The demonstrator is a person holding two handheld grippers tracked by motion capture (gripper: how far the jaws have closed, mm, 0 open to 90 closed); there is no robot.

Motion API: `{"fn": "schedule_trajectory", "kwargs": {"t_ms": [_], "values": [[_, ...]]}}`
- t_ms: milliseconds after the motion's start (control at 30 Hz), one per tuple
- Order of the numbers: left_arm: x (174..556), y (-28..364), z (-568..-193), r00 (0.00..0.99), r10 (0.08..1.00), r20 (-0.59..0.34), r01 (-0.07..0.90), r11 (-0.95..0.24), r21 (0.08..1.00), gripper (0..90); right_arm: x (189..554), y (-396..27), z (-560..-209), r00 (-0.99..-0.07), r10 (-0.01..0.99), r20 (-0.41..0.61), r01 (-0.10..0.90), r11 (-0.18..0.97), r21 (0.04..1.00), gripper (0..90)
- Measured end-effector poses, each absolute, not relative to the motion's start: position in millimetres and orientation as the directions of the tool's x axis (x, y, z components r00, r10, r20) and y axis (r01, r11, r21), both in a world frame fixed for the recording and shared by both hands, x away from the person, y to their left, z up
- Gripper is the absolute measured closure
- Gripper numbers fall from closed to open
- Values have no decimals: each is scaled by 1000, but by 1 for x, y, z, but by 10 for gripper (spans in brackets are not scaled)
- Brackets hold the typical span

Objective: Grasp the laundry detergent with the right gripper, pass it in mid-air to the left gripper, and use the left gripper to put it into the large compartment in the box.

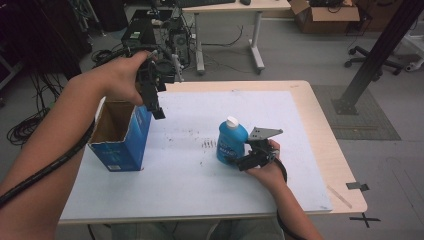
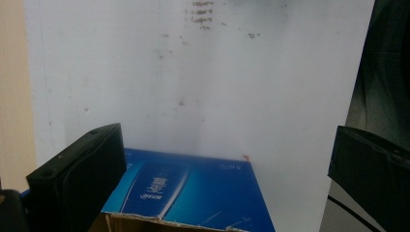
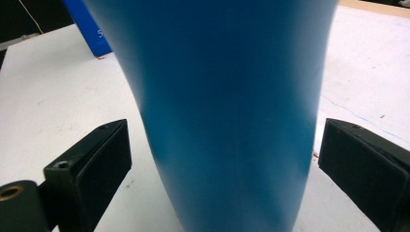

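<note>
A blue bottle (image 1: 231, 142) with a white cap stands upright on the white mat (image 1: 190, 185), right of centre. My right gripper (image 1: 239, 161) reaches it low from the near right. In the right gripper view the bottle (image 3: 232, 121) stands between the black pads (image 3: 96, 159), with a thin gap on each side, so the gripper (image 3: 225, 145) is open. An open-topped blue carton (image 1: 122, 145) stands at the mat's left edge. My left gripper (image 1: 156, 107) hangs above the carton's far right corner, pointing down. In the left gripper view its jaws (image 2: 232, 140) are wide apart with nothing between them, over the carton (image 2: 193, 193).
Dark scuff marks (image 1: 207, 144) dot the mat near the bottle. The wooden tabletop (image 1: 325, 145) borders the mat on the right, with black tape (image 1: 357, 186) near its corner. Beyond the table stand computer towers (image 1: 140, 35), a desk (image 1: 235, 10) and a slanted black post (image 1: 380, 50).
</note>
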State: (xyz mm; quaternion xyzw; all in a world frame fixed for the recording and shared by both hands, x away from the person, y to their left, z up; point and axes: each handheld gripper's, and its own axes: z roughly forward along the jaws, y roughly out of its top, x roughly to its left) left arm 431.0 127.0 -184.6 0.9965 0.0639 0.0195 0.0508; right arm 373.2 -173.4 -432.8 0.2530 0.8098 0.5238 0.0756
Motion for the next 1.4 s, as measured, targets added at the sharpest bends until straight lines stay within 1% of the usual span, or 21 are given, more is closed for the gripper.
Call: {"fn": "schedule_trajectory", "kwargs": {"t_ms": [700, 867, 1067, 1200, 1267, 1400], "values": [[427, 133, -184, 990, 135, 38, 130, -985, 113, 1, 373, -169, -433, -839, 526, 139, 332, 293, 897, 175], [427, 134, -184, 990, 138, 39, 133, -984, 117, 1, 373, -169, -435, -835, 530, 149, 343, 289, 894, 231], [427, 131, -185, 990, 133, 41, 127, -985, 116, 1, 374, -170, -438, -831, 536, 151, 349, 291, 891, 275], [428, 130, -185, 990, 133, 40, 127, -985, 118, 1, 373, -168, -438, -836, 529, 145, 340, 293, 894, 322], [428, 129, -185, 990, 134, 42, 129, -985, 117, 1, 373, -168, -437, -844, 516, 148, 338, 298, 892, 370], [428, 129, -185, 990, 133, 43, 128, -985, 114, 1, 372, -168, -436, -852, 509, 123, 317, 315, 894, 390]]}}
